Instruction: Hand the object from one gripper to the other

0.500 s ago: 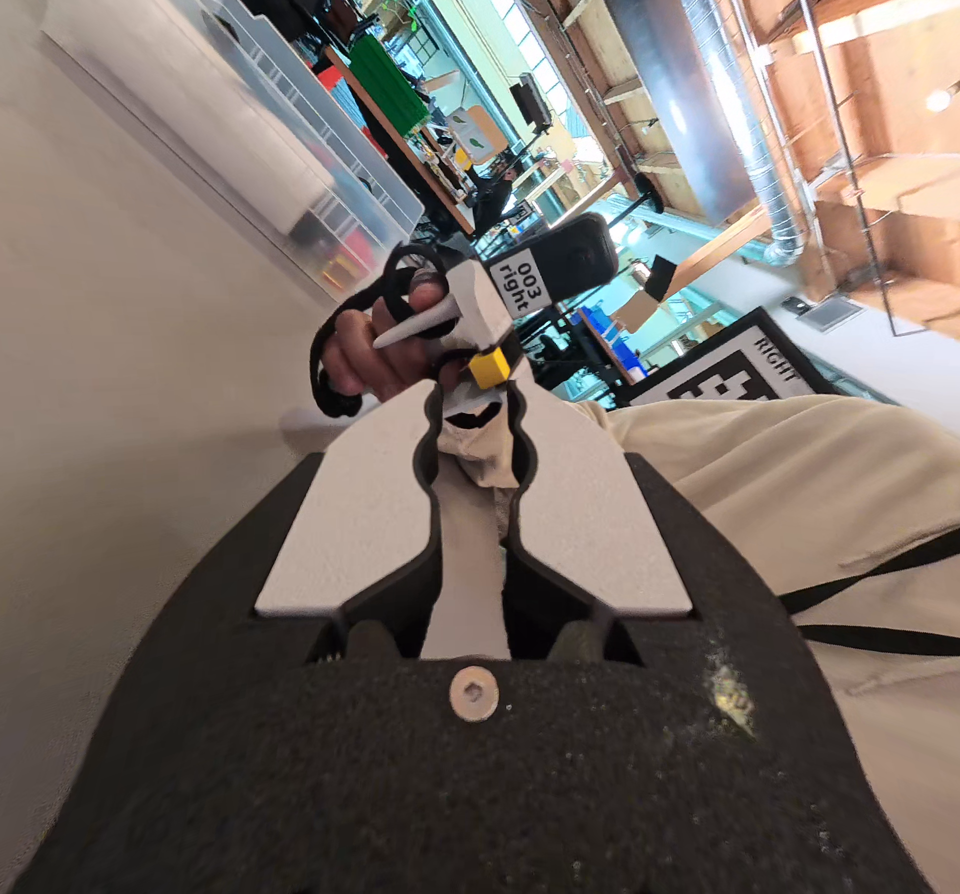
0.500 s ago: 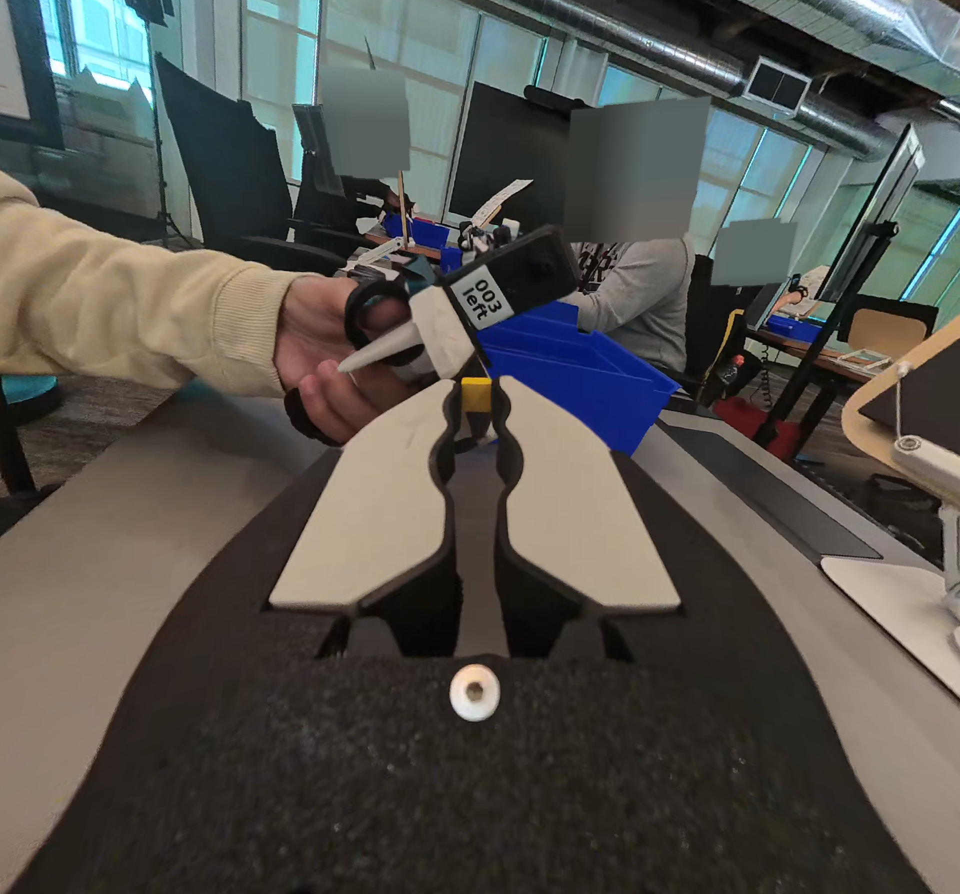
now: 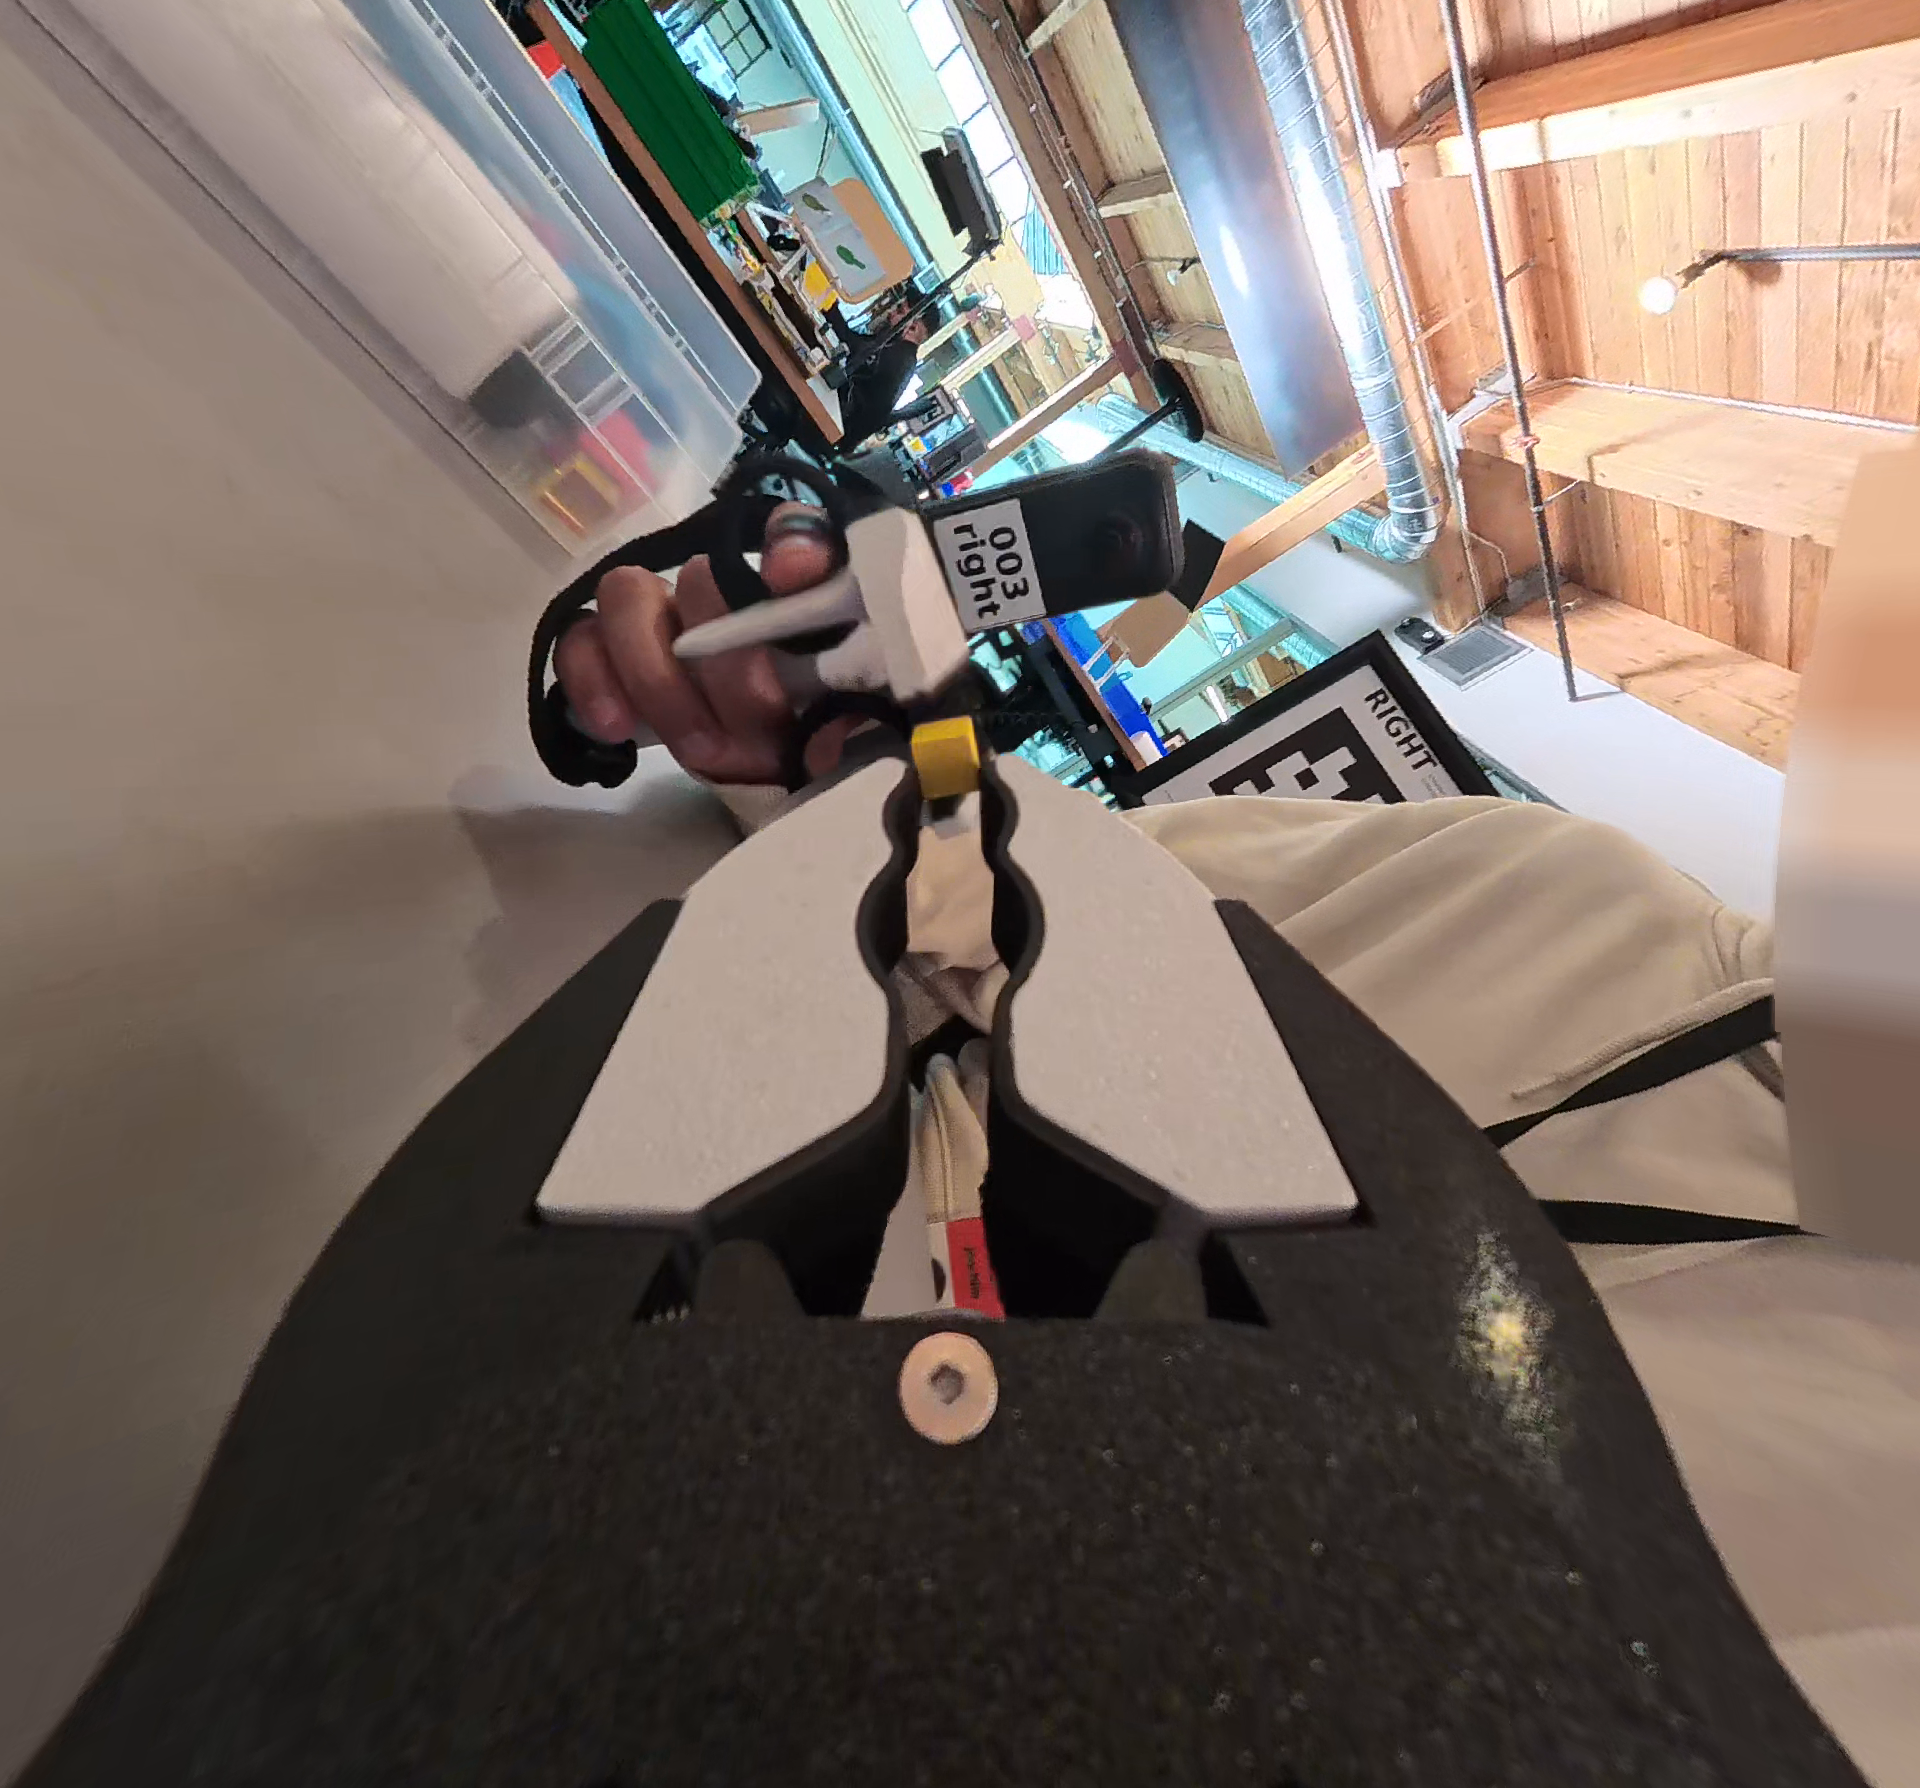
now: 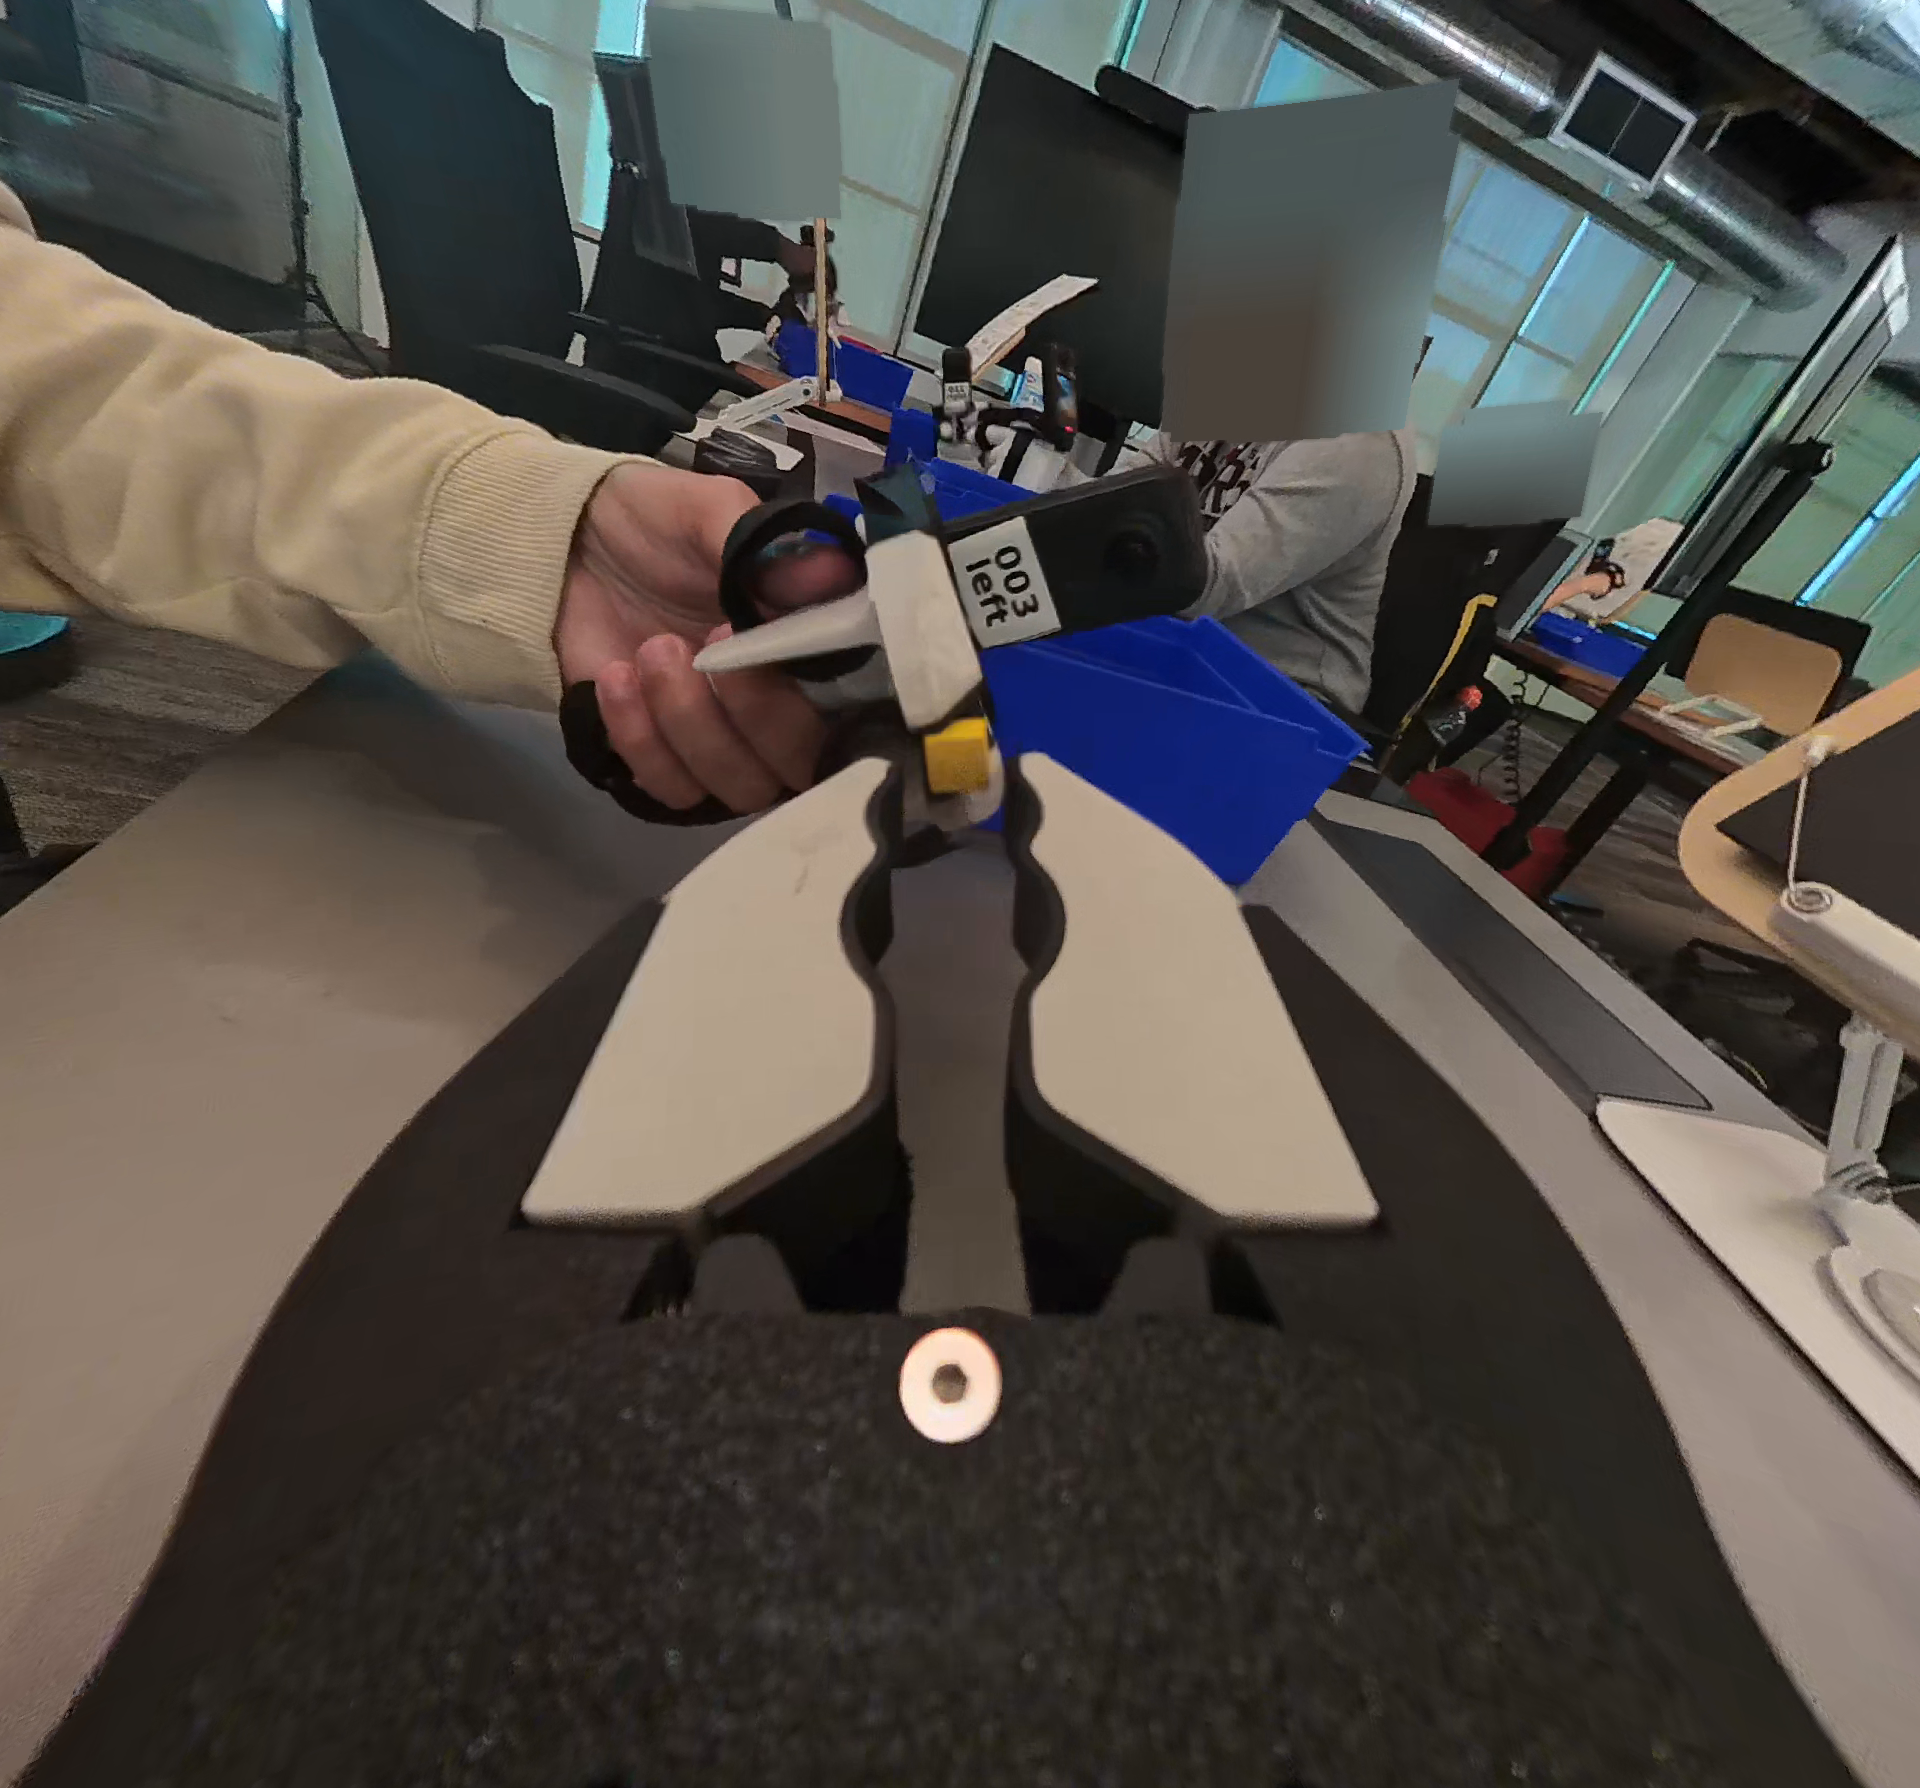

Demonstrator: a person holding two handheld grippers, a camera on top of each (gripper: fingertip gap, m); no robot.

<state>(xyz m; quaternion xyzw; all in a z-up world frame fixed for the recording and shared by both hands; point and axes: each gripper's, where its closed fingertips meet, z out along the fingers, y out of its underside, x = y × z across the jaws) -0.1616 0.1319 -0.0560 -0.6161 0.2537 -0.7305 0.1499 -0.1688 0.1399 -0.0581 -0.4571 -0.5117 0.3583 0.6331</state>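
Yellow block (image 3: 943, 757), upright, long axis vertical, gripped by left tool (image 3: 945, 793)

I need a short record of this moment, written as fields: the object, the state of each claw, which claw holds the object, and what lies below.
object: small yellow block
left claw: shut on the yellow block, gripping it at the fingertips
right claw: open; its tips flank the block with a gap on each side
holder: the left claw alone, as far as the views show
height: block in the air, above the grey table
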